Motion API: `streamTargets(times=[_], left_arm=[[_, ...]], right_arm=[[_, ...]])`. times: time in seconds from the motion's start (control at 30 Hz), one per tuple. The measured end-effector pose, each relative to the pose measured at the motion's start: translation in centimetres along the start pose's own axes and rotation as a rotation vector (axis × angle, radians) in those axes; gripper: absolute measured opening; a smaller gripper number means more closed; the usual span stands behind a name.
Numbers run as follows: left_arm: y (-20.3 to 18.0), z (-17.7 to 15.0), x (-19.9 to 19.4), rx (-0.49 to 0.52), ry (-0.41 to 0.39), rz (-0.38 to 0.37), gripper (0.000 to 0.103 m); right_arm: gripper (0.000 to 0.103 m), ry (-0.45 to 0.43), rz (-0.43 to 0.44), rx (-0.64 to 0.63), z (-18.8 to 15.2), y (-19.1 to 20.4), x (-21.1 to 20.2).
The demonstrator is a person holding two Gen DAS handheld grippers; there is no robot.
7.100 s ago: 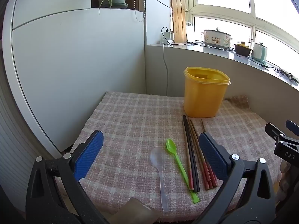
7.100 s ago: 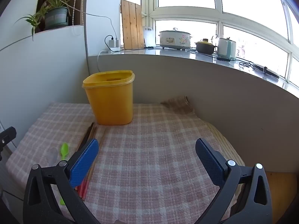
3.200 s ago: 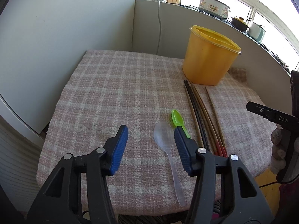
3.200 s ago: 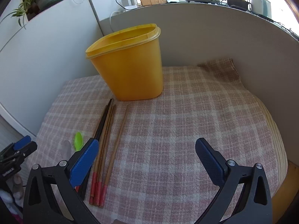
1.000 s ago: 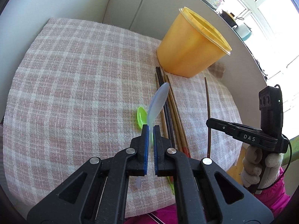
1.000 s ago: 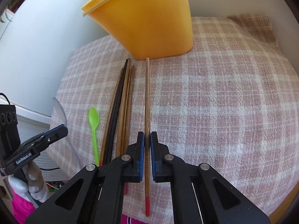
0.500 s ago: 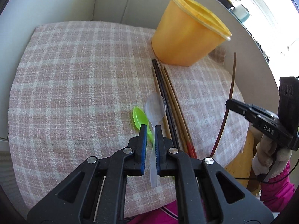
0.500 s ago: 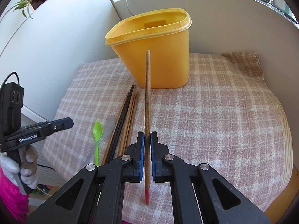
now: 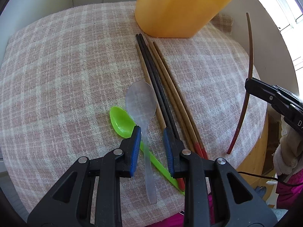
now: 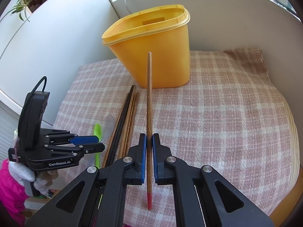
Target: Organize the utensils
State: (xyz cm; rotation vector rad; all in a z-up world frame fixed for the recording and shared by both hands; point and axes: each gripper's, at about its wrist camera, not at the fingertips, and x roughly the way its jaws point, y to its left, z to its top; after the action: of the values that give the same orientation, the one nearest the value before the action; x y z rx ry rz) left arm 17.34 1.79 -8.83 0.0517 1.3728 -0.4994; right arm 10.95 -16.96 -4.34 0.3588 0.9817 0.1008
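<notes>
My left gripper (image 9: 151,132) is open just above the cloth. The clear plastic spoon (image 9: 141,104) lies loose between its pads, across the green spoon (image 9: 123,122). Several black and brown chopsticks (image 9: 161,92) lie beside them, pointing at the yellow container (image 9: 178,5). My right gripper (image 10: 148,138) is shut on one brown chopstick with a red end (image 10: 149,102), held above the cloth and pointing toward the yellow container (image 10: 157,53). That chopstick also shows at the right of the left wrist view (image 9: 248,71).
A pink checked cloth (image 10: 217,117) covers the small table; its edges drop off at front and right. A white wall and ledge stand behind the container. The left gripper body shows in the right wrist view (image 10: 56,151).
My left gripper has opened and let the clear spoon drop onto the cloth over the green spoon. The right gripper still holds its chopstick, a little lower and closer to the container.
</notes>
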Motion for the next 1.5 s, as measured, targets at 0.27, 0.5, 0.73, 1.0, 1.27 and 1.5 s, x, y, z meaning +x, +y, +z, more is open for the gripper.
streamTargets(times=[0.27, 0.5, 0.73, 1.0, 1.27, 1.5], left_arm=[[-1.0, 0.9, 1.4, 0.028, 0.018, 0.034, 0.022], [-1.0, 1.5, 2.1, 0.041, 0.029, 0.008, 0.007], [-0.8, 2.3, 2.6, 0.029, 0.044, 0.013, 0.013], [1.0, 1.8, 2.0, -0.023, -0.043, -0.037, 0.006], [2.1, 1.1, -2.8, -0.063, -0.224, -0.067, 0.005], [0.7, 2.2, -7.2, -0.022, -0.392, -0.055, 0.003]], right_arm=[[0.005, -0.004, 0.009, 0.004, 0.1, 0.1, 0.1], [0.005, -0.001, 0.005, 0.007, 0.4, 0.0, 0.5], [0.005, 0.000, 0.000, 0.001, 0.5, -0.1, 0.6], [0.005, 0.007, 0.004, 0.001, 0.6, -0.2, 1.0], [0.005, -0.031, -0.006, -0.037, 0.9, 0.3, 0.0], [0.005, -0.116, -0.039, -0.116, 1.1, 1.4, -1.6]])
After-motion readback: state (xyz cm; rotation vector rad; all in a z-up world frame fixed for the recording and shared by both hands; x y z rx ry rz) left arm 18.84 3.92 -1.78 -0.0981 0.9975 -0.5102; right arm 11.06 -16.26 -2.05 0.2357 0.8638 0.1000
